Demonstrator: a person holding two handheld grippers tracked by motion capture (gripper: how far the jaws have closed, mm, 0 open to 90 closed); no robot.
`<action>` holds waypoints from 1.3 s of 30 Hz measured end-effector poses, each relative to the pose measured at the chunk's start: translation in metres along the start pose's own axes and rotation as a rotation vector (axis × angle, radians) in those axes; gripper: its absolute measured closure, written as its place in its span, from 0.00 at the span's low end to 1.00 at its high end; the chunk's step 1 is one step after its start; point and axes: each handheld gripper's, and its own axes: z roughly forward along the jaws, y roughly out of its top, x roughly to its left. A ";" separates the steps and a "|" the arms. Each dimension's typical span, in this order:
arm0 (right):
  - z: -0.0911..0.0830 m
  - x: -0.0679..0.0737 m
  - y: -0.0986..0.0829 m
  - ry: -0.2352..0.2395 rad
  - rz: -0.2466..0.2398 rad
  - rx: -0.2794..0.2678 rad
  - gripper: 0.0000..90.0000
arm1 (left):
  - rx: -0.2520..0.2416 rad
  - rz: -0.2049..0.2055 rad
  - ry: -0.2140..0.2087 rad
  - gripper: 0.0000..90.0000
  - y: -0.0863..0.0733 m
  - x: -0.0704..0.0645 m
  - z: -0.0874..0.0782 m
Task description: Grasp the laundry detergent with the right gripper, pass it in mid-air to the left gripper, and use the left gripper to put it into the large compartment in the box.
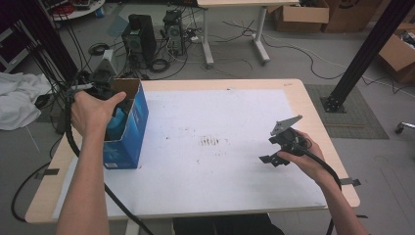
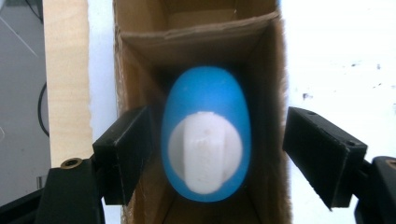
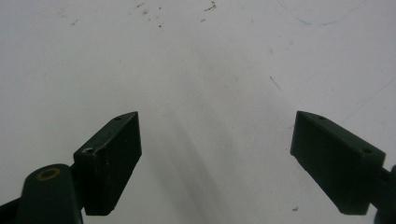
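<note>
Now left claw (image 2: pixel 215 163) open astride blue bottle (image 2: pixel 205 135).

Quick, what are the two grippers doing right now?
Left gripper: open, jaws either side of the blue bottle in the box, not holding it.
Right gripper: open, holding nothing.

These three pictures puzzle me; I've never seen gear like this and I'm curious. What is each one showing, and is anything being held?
A person works at a table covered with white paper, holding a hand-operated gripper in each hand. The high view looks down from above. Each of the other two comes from a camera riding on one gripper, looking along its black fingers. The left gripper hangs over an open blue cardboard box, its fingers spread on either side of a blue bottle with a white cap standing inside; whether they touch it is unclear. The right gripper is open over the paper, holding nothing.
</note>
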 end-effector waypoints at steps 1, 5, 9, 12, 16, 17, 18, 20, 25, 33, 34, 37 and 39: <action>0.000 0.000 0.000 0.000 0.001 0.000 0.18 | -0.005 0.007 -0.001 0.27 0.001 -0.002 -0.002; -0.001 0.000 0.001 -0.001 0.004 -0.001 0.18 | -0.028 0.053 -0.006 0.27 0.007 -0.016 -0.016; -0.002 0.001 0.001 0.000 0.000 -0.003 0.18 | -0.070 0.114 -0.022 0.26 0.013 -0.037 -0.032; -0.003 0.000 0.001 -0.003 0.003 -0.005 0.18 | -0.082 0.195 -0.039 0.24 0.017 -0.057 -0.042; -0.004 0.000 0.001 -0.006 0.010 -0.005 0.18 | -0.100 0.299 -0.068 0.18 0.019 -0.083 -0.052; -0.005 0.000 0.000 -0.008 0.012 -0.004 0.18 | -0.098 0.322 -0.078 0.18 0.019 -0.090 -0.053; -0.006 -0.001 0.000 -0.008 0.011 -0.003 0.18 | -0.095 0.344 -0.087 0.18 0.019 -0.096 -0.054; -0.007 -0.001 0.000 -0.009 0.012 -0.003 0.18 | -0.091 0.364 -0.100 0.18 0.019 -0.102 -0.053; -0.009 -0.001 0.001 -0.012 0.018 0.003 0.18 | -0.060 0.448 -0.161 0.18 0.014 -0.128 -0.033; -0.006 0.000 0.004 -0.010 0.016 0.016 0.18 | 0.002 0.473 -0.221 0.18 -0.002 -0.145 0.020; -0.005 0.000 0.004 -0.007 0.015 0.019 0.18 | 0.011 0.475 -0.226 0.18 -0.005 -0.147 0.026; -0.004 -0.002 0.006 -0.006 0.012 0.025 0.18 | 0.026 0.473 -0.241 0.19 -0.013 -0.150 0.043; -0.004 -0.004 0.007 -0.005 0.014 0.026 0.18 | 0.037 0.471 -0.227 0.19 -0.019 -0.153 0.053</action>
